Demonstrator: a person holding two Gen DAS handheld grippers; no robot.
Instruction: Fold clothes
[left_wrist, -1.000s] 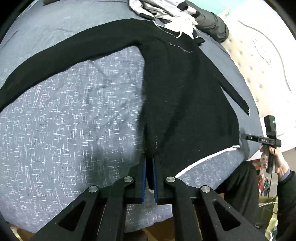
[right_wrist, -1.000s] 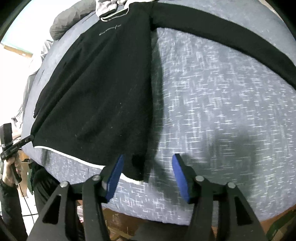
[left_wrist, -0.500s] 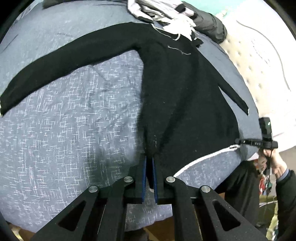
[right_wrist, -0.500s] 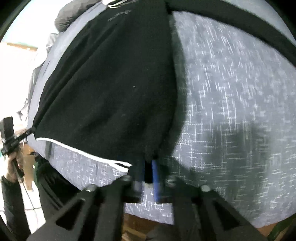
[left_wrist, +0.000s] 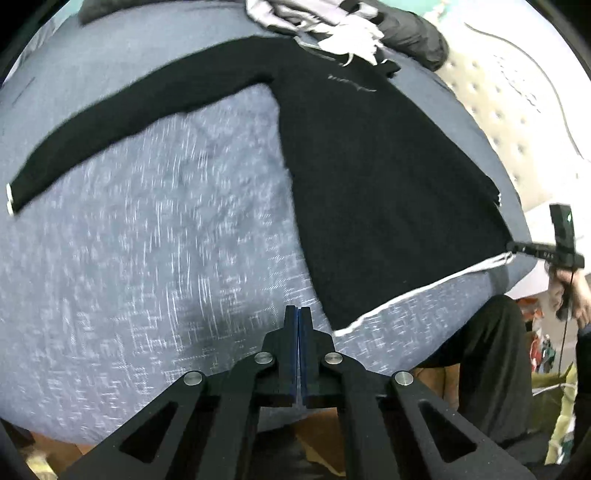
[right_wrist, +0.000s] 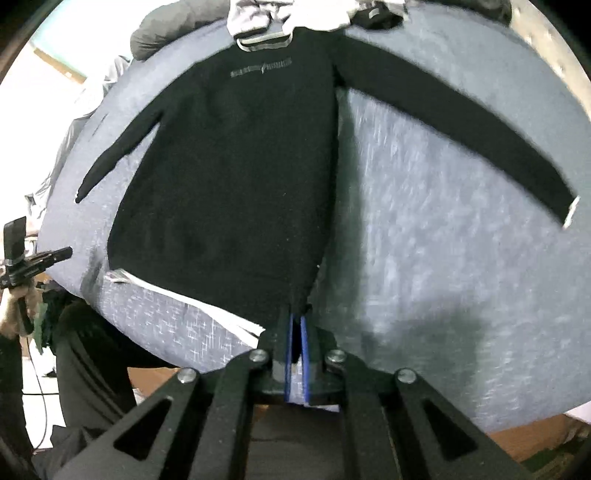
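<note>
A black long-sleeved sweater (left_wrist: 369, 177) lies flat on the bed, collar away from me and white-edged hem towards me. My left gripper (left_wrist: 299, 312) hangs over bare bedspread just left of the near hem corner. Its jaws are closing the last bit, pads together with no cloth between them. My right gripper (right_wrist: 295, 319) is shut on the other hem corner of the sweater (right_wrist: 229, 177), black cloth pinched between its blue pads. The right gripper (left_wrist: 512, 246) also shows at the hem's far right end. In the right wrist view the left gripper (right_wrist: 68, 253) stands just off the hem's left end.
The blue-grey flecked bedspread (left_wrist: 147, 240) lies bare on both sides of the sweater. A heap of light and dark clothes (left_wrist: 332, 26) sits past the collar. A tufted pale headboard (left_wrist: 498, 92) runs along the right. The person's dark trousers (left_wrist: 491, 350) stand at the bed's edge.
The left gripper has lost the hem corner that it pinched and now sits left of it. The right gripper closed on the other corner and rose, so the sweater looks farther off.
</note>
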